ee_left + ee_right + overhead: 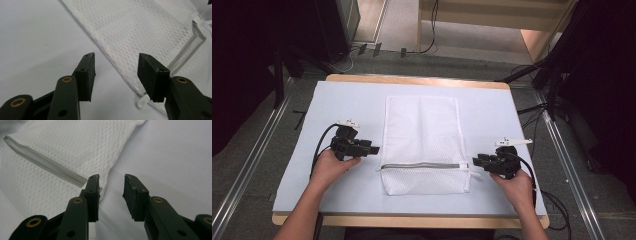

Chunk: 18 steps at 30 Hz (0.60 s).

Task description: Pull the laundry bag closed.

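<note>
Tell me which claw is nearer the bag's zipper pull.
Right. The right claw sits beside the zipper pull at the mesh bag's edge; the left claw hovers off the opposite edge.

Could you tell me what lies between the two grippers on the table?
The white mesh bag lies flat between the left gripper and right gripper, its zipper running across; the high view shows this.

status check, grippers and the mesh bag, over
Left gripper open at bag's left edge. Right gripper open at zip's right end. Mesh bag flat on table, zip shut. Nothing in the way.
</note>
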Each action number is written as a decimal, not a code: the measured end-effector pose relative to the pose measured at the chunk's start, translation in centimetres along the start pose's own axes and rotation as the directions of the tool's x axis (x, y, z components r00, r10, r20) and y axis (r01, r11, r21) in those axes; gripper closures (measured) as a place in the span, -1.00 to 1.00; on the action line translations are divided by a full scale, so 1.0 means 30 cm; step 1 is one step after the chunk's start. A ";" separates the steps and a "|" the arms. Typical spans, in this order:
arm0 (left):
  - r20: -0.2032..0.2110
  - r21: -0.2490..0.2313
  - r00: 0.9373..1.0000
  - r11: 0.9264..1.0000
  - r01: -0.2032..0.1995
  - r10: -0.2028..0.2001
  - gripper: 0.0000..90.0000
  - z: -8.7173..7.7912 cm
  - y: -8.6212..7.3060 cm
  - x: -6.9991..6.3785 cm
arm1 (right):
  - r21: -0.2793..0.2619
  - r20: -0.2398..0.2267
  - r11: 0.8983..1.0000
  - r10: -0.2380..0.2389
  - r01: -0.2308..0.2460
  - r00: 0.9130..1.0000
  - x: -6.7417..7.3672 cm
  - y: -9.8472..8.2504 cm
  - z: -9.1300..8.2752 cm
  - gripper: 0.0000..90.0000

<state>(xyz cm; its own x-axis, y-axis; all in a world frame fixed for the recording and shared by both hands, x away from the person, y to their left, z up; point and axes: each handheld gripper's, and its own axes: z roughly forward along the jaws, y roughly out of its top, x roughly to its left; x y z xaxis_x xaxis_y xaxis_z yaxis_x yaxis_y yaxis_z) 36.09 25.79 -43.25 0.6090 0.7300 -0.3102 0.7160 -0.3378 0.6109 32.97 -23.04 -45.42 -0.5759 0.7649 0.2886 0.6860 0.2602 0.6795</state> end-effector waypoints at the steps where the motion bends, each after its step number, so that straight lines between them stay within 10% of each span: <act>1: 0.000 0.000 1.000 1.000 0.000 0.000 0.11 0.000 0.000 0.000 | 0.000 0.002 1.000 -0.002 0.002 1.000 0.001 0.000 0.002 0.51; 18: 0.011 0.010 1.000 1.000 -0.015 0.014 0.45 -0.020 -0.028 -0.002 | 0.006 0.010 1.000 -0.020 0.020 1.000 0.006 0.005 0.005 0.40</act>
<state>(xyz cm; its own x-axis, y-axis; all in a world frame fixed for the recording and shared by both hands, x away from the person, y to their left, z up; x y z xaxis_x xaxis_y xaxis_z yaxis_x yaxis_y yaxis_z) 35.24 26.38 -43.31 0.6230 0.7185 -0.3093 0.7105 -0.3545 0.6079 33.04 -22.76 -45.36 -0.5849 0.7655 0.2682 0.6769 0.2786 0.6813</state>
